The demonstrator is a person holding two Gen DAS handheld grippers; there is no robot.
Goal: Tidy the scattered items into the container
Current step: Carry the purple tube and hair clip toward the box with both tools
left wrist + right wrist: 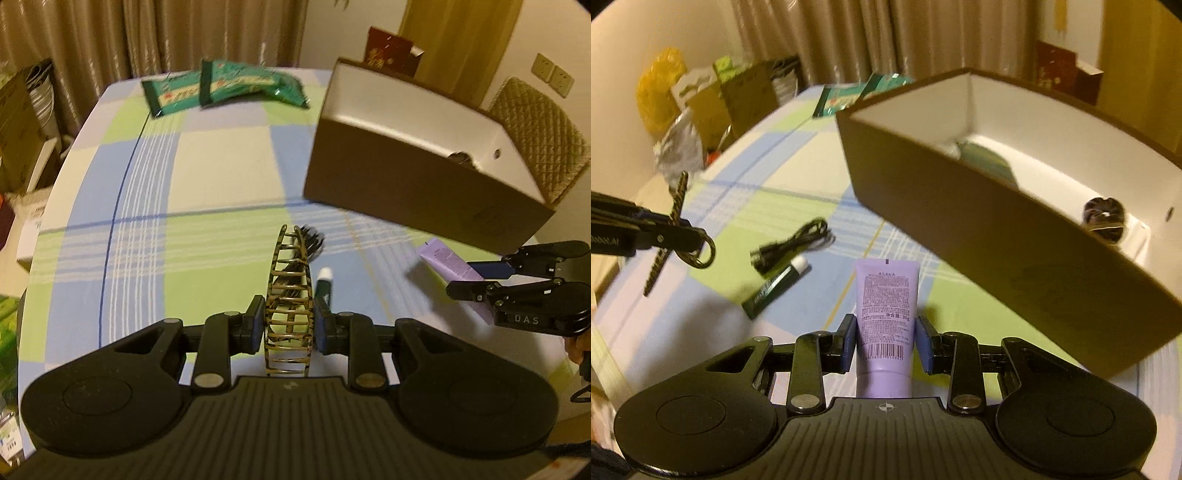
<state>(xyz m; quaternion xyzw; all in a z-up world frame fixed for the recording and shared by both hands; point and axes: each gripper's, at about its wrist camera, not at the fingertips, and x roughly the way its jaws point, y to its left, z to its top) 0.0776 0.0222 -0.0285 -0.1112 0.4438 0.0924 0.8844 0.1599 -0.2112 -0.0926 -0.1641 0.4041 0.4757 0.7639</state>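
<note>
My left gripper (289, 323) is shut on a leopard-pattern hair claw clip (290, 295) and holds it above the table; the clip also shows in the right wrist view (666, 236). My right gripper (885, 341) is shut on a purple tube (886, 306), lifted off the table; the tube also shows in the left wrist view (448, 264). The brown box (406, 177) with a white inside stands to the right (1015, 240). It holds a dark scrunchie (1104, 218) and a teal item (986, 158). A green lip-balm stick (775, 286) and a black cable (794, 243) lie on the table.
The table has a checked blue-green cloth (207, 177). Green snack packets (225, 85) lie at the far edge. A quilted chair (539, 129) stands behind the box. Boxes and bags (701, 96) crowd the floor beyond the table.
</note>
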